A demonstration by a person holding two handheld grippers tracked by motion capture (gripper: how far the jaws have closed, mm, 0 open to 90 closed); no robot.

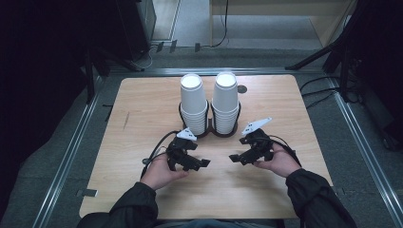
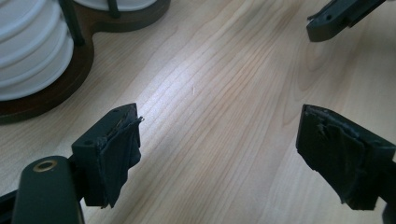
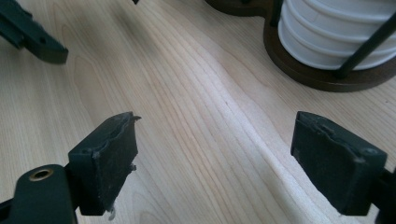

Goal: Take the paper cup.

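Behind both grippers stand two cup stacks (image 1: 209, 102), near but untouched. Left gripper (image 1: 203, 163) and right gripper (image 1: 234, 158) face each other, jaws apart, empty.

High view dim, room edges near black, surface (image 1: 142, 137) evenly lit from overhead; white cup tops (image 1: 191, 81) blown out. Both gripper views brighter: soft sheen across the wood, near jaws slightly soft-focused.
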